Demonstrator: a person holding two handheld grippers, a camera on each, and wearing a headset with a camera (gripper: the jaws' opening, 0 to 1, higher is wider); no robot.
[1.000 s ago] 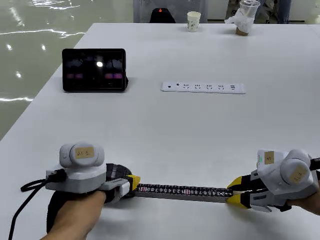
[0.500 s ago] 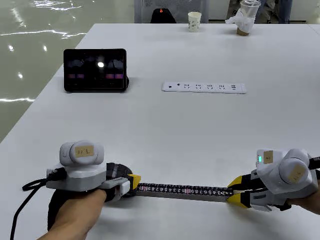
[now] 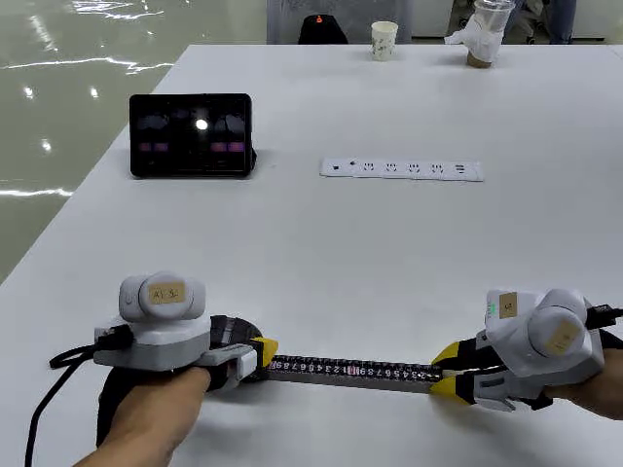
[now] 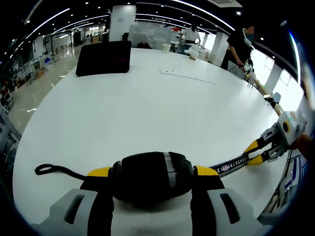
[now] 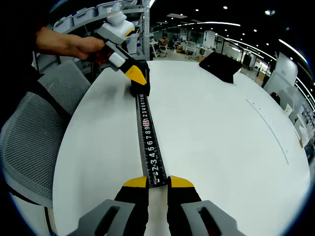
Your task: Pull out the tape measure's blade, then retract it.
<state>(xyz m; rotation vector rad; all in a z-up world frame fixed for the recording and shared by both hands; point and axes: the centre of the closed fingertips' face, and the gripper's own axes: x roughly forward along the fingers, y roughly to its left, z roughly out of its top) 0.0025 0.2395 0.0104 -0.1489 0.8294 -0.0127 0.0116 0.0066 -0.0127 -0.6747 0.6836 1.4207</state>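
We work under bright, even light from ceiling lights that streak across both gripper views. The white surface shows only faint, soft shadows; the glossy floor throws glare, and one lamp glints on the tablet. Both gripper views bend strongly at their edges, yet the numbers on the tape read crisp.

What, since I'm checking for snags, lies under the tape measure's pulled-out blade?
Bare white table shows on both sides of the blade, stretched between the case and the right gripper. The strip directly beneath is covered; whether the blade touches it is unclear.
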